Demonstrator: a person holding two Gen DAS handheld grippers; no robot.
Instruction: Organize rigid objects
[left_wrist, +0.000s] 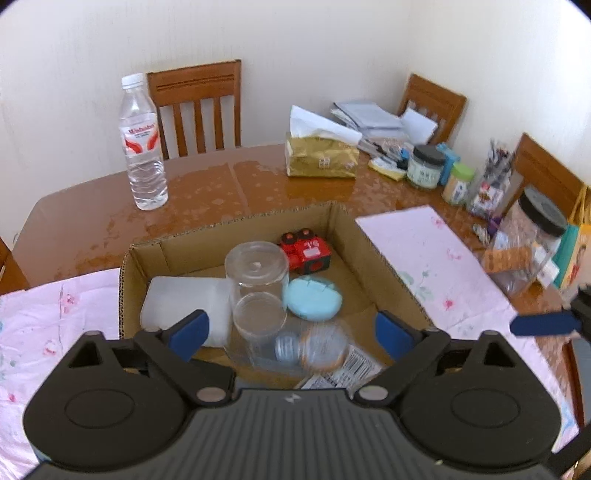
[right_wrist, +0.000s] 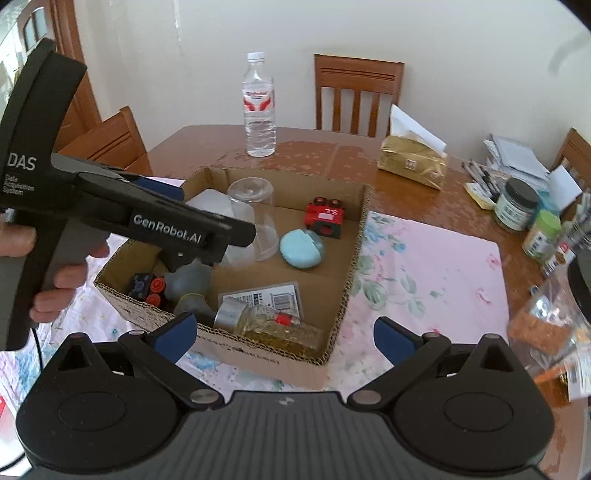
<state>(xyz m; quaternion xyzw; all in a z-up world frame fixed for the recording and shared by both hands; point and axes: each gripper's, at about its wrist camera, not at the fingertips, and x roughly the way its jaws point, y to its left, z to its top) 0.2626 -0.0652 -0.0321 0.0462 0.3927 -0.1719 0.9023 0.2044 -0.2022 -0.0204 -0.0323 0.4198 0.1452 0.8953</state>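
Lying in the cardboard box (right_wrist: 354, 236), bottle (right_wrist: 273, 325) sits between right fingers (right_wrist: 177, 334).

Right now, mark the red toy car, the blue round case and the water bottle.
red toy car (right_wrist: 325, 218): right wrist view, on its red top.
blue round case (left_wrist: 312, 299): left wrist view, lid centre.
water bottle (right_wrist: 259, 107): right wrist view, on the label.

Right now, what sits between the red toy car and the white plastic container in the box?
The upside-down clear cup, seen in the left wrist view between the red toy car and the white plastic container.

Wooden table (right_wrist: 314, 155) under pink cloth (right_wrist: 424, 266), water bottle (right_wrist: 259, 107), tissue pack (right_wrist: 412, 162).
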